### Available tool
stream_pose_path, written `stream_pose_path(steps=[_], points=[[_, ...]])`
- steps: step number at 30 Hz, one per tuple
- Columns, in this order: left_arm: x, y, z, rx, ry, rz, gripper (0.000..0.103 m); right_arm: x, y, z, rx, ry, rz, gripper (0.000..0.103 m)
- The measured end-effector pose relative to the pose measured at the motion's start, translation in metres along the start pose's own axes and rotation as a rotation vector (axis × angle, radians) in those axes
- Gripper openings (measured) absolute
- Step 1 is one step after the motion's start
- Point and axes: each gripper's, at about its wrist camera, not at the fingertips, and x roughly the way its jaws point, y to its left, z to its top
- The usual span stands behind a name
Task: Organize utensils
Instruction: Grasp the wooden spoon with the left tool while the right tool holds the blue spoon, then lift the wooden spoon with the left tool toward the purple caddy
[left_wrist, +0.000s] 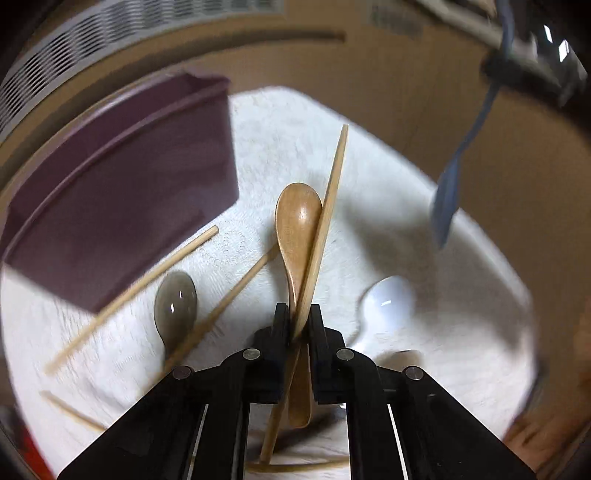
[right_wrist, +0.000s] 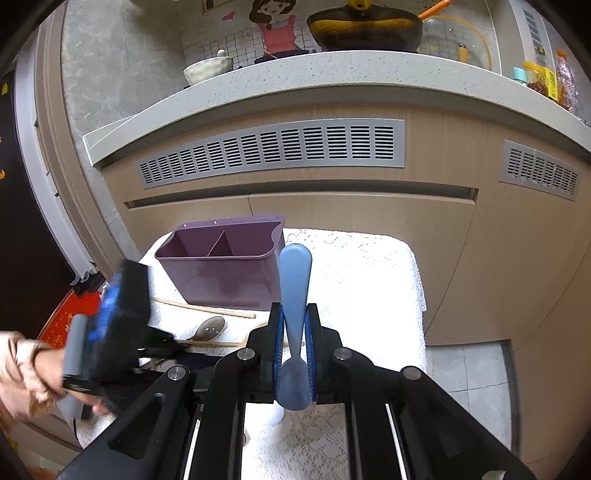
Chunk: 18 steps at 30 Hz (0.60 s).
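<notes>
My left gripper (left_wrist: 297, 317) is shut on a wooden spoon (left_wrist: 297, 225) and a wooden chopstick (left_wrist: 328, 206), held together above the white cloth (left_wrist: 406, 236). My right gripper (right_wrist: 294, 321) is shut on a blue spoon (right_wrist: 294, 280), handle pointing forward; the blue spoon also shows in the left wrist view (left_wrist: 448, 195), held high at the right. A purple two-compartment holder (right_wrist: 221, 266) stands on the cloth at the far left; it also shows in the left wrist view (left_wrist: 122, 184). A grey spoon (left_wrist: 175, 306), a white spoon (left_wrist: 388, 306) and loose chopsticks (left_wrist: 136, 295) lie on the cloth.
The cloth covers a small table in front of a wooden kitchen cabinet (right_wrist: 369, 214) with grey vents (right_wrist: 273, 147). A countertop (right_wrist: 332, 74) above carries a bowl, a wok and bottles. Tiled floor (right_wrist: 469, 373) lies to the right. The left gripper's body and hand show at the left (right_wrist: 110, 325).
</notes>
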Motion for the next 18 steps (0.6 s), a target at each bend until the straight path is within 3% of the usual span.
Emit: stream_pose_path(steps=[3,6,15,18], points=[[-0.021,0.003,-0.014,-0.139,-0.095,-0.050,0.010,0.004,0.003,-0.001,-0.003,0.017,0.012,0.010],[-0.043,0.006,-0.031,-0.212,-0.174,-0.048,0.010,0.008,0.009,-0.003,-0.014,0.029,0.022,0.010],[-0.113,0.015,-0.041,-0.268,-0.355,-0.006,0.010,0.007,0.033,-0.007,-0.045,0.036,0.056,0.010],[-0.117,0.016,-0.045,-0.257,-0.325,-0.022,0.010,0.004,0.041,-0.009,-0.063,0.038,0.063,0.010]])
